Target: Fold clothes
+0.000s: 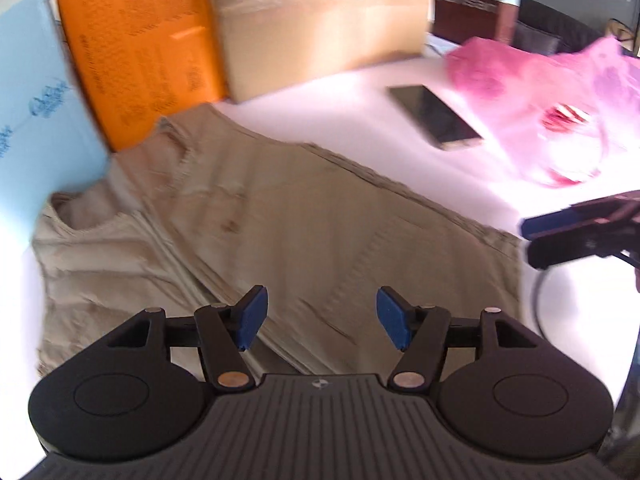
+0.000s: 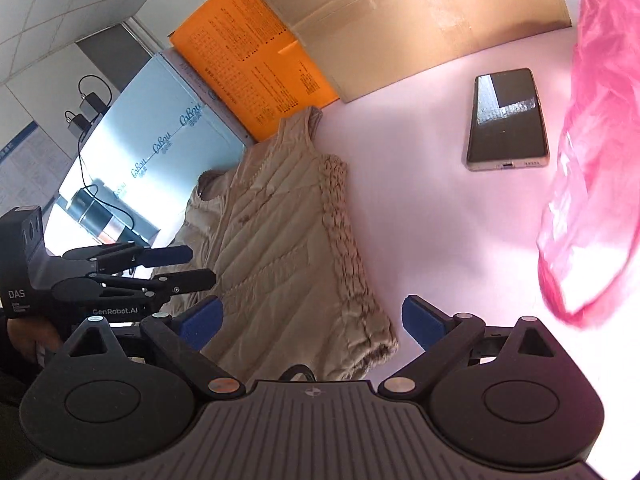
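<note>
Lying flat on the white table (image 2: 420, 128): a beige vest (image 2: 280, 248), already narrowed lengthwise, collar toward the orange box (image 2: 248, 64) and blue panel (image 2: 160, 136), hem toward the tongs. Running away from both cameras, the long axis: hem near, neckline far.

Hovering directly over the hem half: left gripper (image 1: 320, 318), pads apart, nothing between them, cloth filling the view beneath and ahead. Hovering at the vest's right margin: right gripper (image 2: 312, 320), pads likewise apart and empty, the left pad over cloth, the right pad over bare table, the ruffled armhole edge passing between.

Lying to the right and well apart from the vest: a phone (image 2: 508, 120) and a pink bag (image 2: 592, 160). Standing behind, along the table's far side: a carton (image 2: 420, 16).

Judging the coming move: probably a cross fold, hem carried toward collar along the long axis. Turning on one relation: hem just below and ahead of both tools, left nearer the left hem corner, right nearer the right one. Needing, in all likelihood, a descent to the hem corners before closing. Risking a skewed fold if pinching only one layer, the fabric looking thin and pleated. Blurring in the left view, so fine detail of the near hem not resolvable there.
</note>
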`<state>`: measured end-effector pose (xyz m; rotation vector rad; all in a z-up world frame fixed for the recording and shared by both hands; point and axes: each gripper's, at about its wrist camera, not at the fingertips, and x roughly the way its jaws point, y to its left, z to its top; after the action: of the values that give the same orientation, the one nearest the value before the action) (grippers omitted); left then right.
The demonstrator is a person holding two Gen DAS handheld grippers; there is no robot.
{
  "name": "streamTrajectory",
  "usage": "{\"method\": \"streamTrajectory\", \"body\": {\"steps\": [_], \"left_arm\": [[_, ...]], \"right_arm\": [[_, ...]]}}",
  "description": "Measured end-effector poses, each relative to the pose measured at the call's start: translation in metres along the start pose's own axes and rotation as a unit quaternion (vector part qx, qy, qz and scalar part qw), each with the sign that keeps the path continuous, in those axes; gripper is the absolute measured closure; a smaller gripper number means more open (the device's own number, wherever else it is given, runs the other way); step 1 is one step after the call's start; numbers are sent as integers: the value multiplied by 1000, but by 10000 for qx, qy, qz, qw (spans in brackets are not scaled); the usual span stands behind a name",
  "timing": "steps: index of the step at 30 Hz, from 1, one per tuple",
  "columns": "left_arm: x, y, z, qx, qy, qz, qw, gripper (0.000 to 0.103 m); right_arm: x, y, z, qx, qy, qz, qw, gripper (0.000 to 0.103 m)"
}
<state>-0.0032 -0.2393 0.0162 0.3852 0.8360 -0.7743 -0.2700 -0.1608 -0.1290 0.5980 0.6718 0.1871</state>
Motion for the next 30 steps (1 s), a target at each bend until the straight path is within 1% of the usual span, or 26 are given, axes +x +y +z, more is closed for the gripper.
{"method": "streamTrajectory", "body": {"steps": [3, 5, 6, 8, 9, 12, 14, 16, 18, 19, 20, 21, 22, 24, 26, 27, 28, 30], "left_arm": [[0, -12, -13, -36, 270, -298, 9992, 45], [4, -18, -20, -55, 470, -330, 9983, 45], [9, -20, -23, -37, 590, -248, 9979, 45], [9, -23, -25, 0, 586, -151, 9982, 45], [5, -23, -25, -8, 502, -142, 9986, 45], [-2, -26, -20, 104, 247, -250, 9993, 45], [0, -31, -18, 345, 248, -253, 9988, 45], [9, -39, -20, 628, 354, -127, 9973, 45], [14, -46, -23, 844, 381, -10, 9957, 44], [14, -48, -24, 914, 357, 0, 9952, 44], [13, -49, -25, 979, 334, 3, 9946, 43], [12, -48, -26, 997, 323, -9, 9945, 42], [12, -46, -26, 959, 322, -4, 9949, 41], [11, -41, -27, 865, 324, 10, 9957, 39], [6, -34, -28, 710, 265, 42, 9971, 39], [6, -28, -28, 542, 302, -11, 9981, 39], [7, -23, -28, 361, 351, -72, 9987, 39], [8, -12, -28, -2, 448, -194, 9988, 39]], "right_arm": [[-7, -3, -12, 232, -112, 52, 9997, 6], [-9, -7, -18, 477, -208, 250, 9983, 6], [-9, -9, -21, 593, -229, 387, 9972, 6], [-4, -13, -24, 764, -184, 598, 9951, 6], [-1, -14, -25, 809, -192, 646, 9944, 6], [6, -16, -26, 930, -389, 664, 9927, 6], [7, -20, -26, 1112, -583, 756, 9892, 6], [9, -24, -27, 1262, -699, 847, 9859, 6], [13, -23, -24, 1187, -631, 689, 9885, 19], [15, -23, -22, 1148, -567, 569, 9901, 41], [17, -25, -21, 1152, -484, 464, 9911, 73], [20, -27, -20, 1189, -412, 424, 9911, 87], [20, -29, -20, 1209, -378, 431, 9910, 93], [19, -30, -20, 1256, -404, 519, 9899, 93], [13, -30, -17, 1419, -601, 736, 9853, 93], [9, -28, -15, 1467, -717, 825, 9831, 93], [9, -27, -14, 1462, -746, 826, 9830, 93], [14, -28, -12, 1395, -665, 718, 9854, 93]]}}
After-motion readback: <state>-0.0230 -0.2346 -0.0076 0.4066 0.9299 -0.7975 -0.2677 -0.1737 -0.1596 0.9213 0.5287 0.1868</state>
